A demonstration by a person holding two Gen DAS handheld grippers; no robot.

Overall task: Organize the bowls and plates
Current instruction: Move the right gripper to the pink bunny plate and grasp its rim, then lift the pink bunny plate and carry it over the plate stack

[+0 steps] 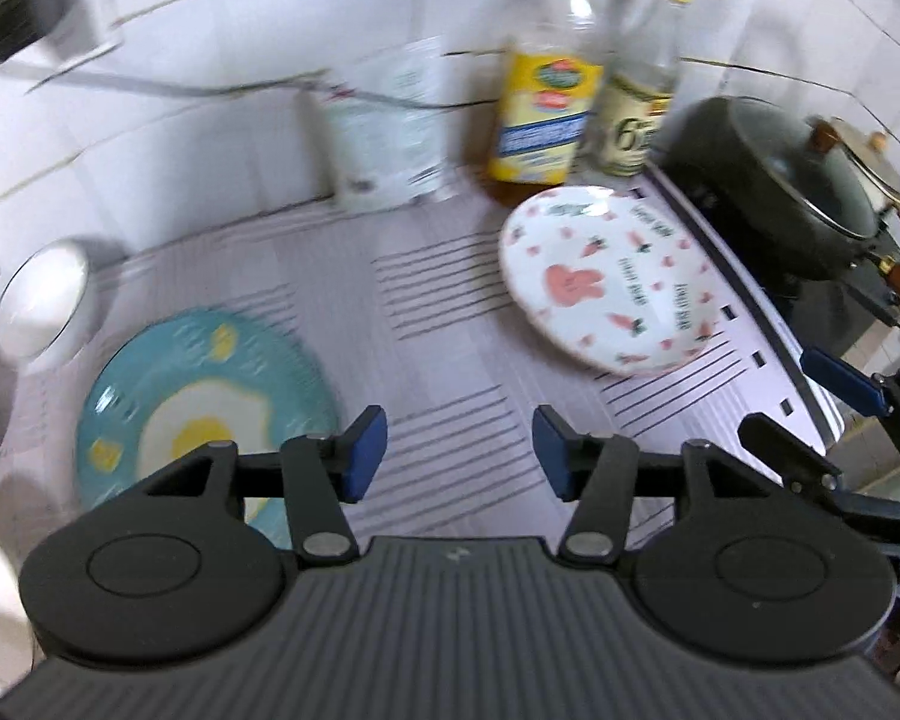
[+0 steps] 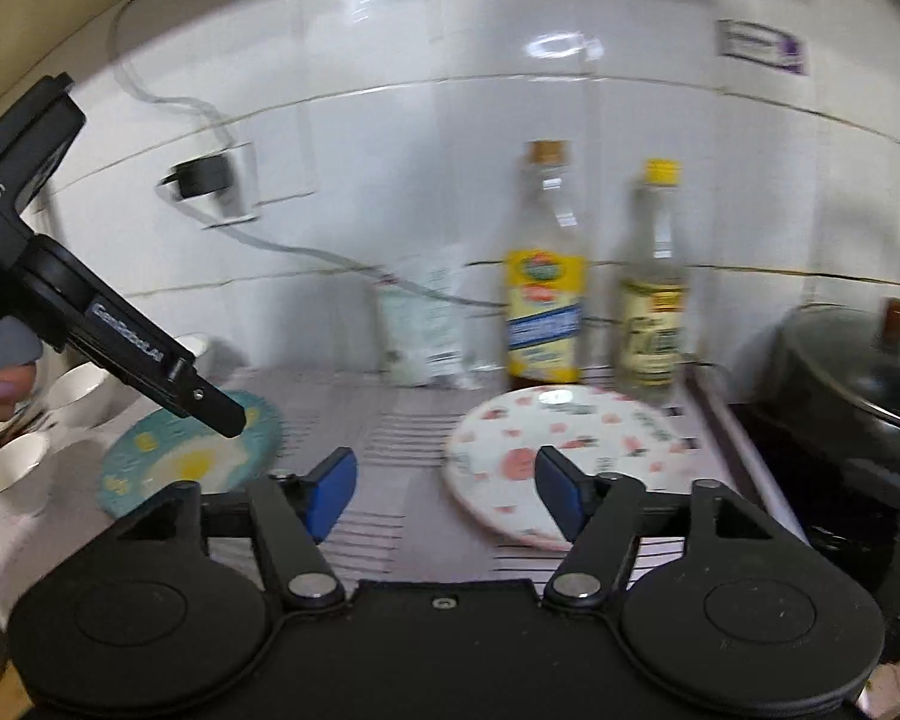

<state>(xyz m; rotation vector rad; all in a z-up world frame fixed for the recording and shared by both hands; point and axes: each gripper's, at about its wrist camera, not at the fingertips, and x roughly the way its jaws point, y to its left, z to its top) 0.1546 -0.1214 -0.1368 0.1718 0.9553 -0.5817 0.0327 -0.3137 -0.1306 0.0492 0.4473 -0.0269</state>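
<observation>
- white glossy tiled wall (image 2: 450,120), light glare spots on it
- wall socket (image 2: 234,192) with black plug, cable trailing
- pale striped counter mat (image 1: 450,300)
- dark stovetop (image 2: 810,468) at right

Bare mat (image 1: 444,324) strip between teal plate (image 1: 210,396) and pink plate (image 1: 612,282) passable. Bottles (image 1: 546,114), bag (image 1: 384,138) block back; pot (image 1: 774,180) blocks right; bowl (image 1: 45,306) crowds left.

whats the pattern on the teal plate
A fried egg on teal, with small yellow patches; teal plate shows best in the left wrist view.
</observation>
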